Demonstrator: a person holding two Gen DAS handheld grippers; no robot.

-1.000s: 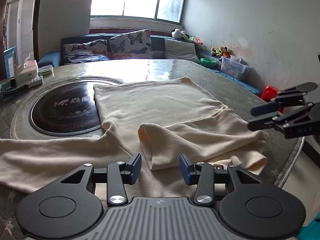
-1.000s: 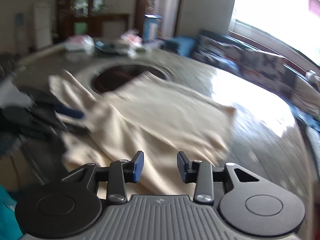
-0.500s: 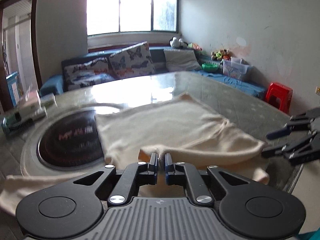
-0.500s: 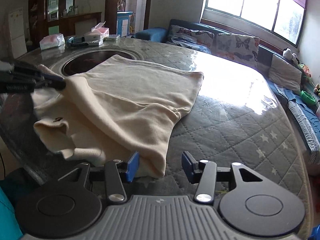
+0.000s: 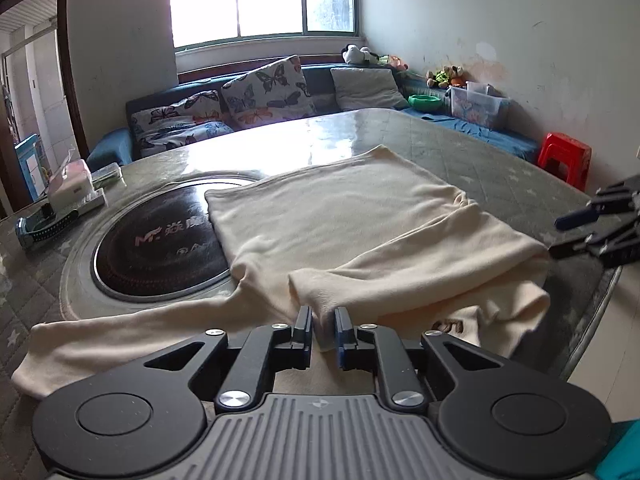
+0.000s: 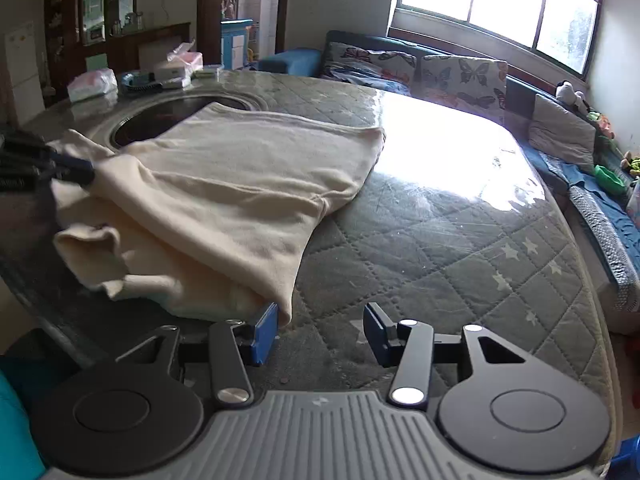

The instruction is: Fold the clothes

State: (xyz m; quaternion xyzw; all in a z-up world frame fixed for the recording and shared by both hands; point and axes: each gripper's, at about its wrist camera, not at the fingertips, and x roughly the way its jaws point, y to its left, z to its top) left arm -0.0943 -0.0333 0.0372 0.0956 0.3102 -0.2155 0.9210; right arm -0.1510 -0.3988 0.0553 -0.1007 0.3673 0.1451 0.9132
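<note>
Left wrist: your left hand-held gripper [image 5: 323, 330] pinches the cream sweater [image 5: 360, 216] sleeve cuff to fold it; right hand-held gripper [image 6: 320, 330] stands apart beside the fold.

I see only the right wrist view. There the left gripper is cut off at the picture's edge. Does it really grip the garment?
Observer: Yes. In the left wrist view the left gripper pinches a fold of the cream garment. Its jaws have just been opening a little.
Operator: Where is the other sleeve?
Observer: One long sleeve lies stretched flat on the table, in front of the dark round plate, outside your picture.
</note>
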